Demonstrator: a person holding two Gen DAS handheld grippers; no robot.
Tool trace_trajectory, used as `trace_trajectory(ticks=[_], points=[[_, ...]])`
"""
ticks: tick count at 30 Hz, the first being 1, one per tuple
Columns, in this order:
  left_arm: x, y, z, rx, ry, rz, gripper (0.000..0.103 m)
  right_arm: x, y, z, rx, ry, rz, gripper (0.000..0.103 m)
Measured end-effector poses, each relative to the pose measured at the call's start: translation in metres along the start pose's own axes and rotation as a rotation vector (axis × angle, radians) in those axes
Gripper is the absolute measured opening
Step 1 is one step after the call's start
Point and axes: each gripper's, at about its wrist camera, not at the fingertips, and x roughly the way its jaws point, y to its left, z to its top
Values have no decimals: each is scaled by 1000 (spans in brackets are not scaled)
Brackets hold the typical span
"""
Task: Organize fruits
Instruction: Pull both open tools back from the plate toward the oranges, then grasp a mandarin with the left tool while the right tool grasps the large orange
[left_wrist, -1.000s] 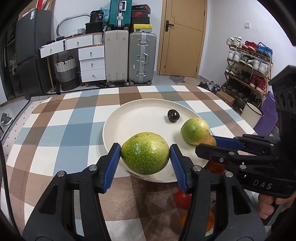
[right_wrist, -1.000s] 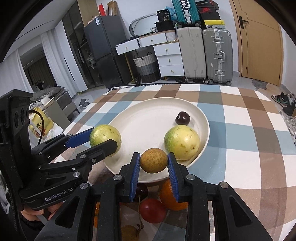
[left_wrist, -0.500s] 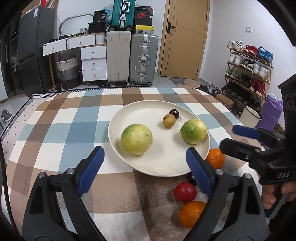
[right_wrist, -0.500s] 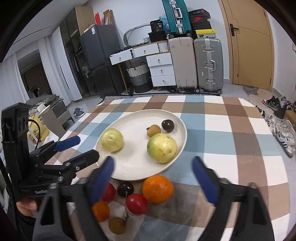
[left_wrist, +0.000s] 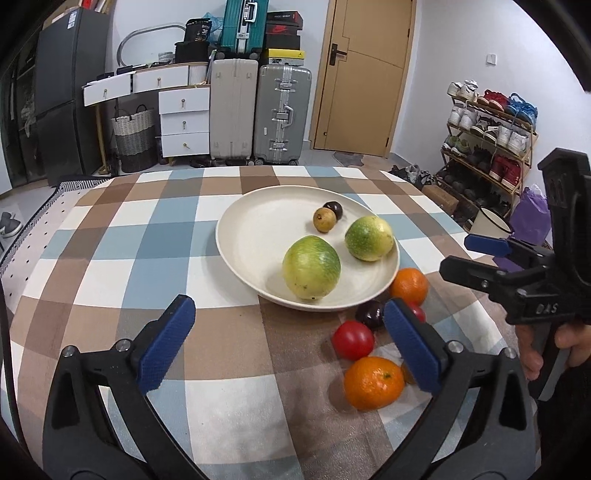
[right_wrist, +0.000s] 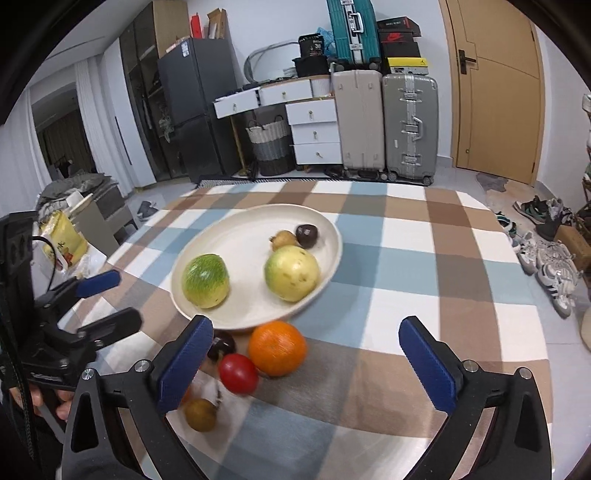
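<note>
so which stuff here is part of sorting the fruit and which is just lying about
Job: plate, green fruits, oranges, tomato, both grippers, jaws opening, nothing between.
Lying about: suitcases, drawers, basket, shoe rack.

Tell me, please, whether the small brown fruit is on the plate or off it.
On it: the small brown fruit lies inside the plate, beside the dark fruit.
</note>
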Motion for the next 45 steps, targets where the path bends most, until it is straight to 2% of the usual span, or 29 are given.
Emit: trace_trajectory(ticks=[10, 18, 25, 27, 32, 39, 45], points=[[1, -10, -9, 48, 30, -38, 102, 9, -23, -7, 24, 65, -46, 102], [6, -18, -14, 81, 68, -79, 102, 21, -24, -11, 81, 102, 22, 102], [10, -25, -18, 105, 104, -109, 102, 34, -16, -13, 91, 132, 44, 101], [12, -26, -19, 109, 119, -120, 102, 37, -14, -12, 98, 135, 53, 99], [14, -26, -20, 107, 128, -136, 102, 46, -13, -12, 137, 149, 91, 82], [16, -25, -21, 101, 142, -155, 102, 49, -12, -13, 154, 151, 118, 75], [19, -21, -22, 77, 175, -191, 93, 50, -11, -13, 166, 151, 160, 61]])
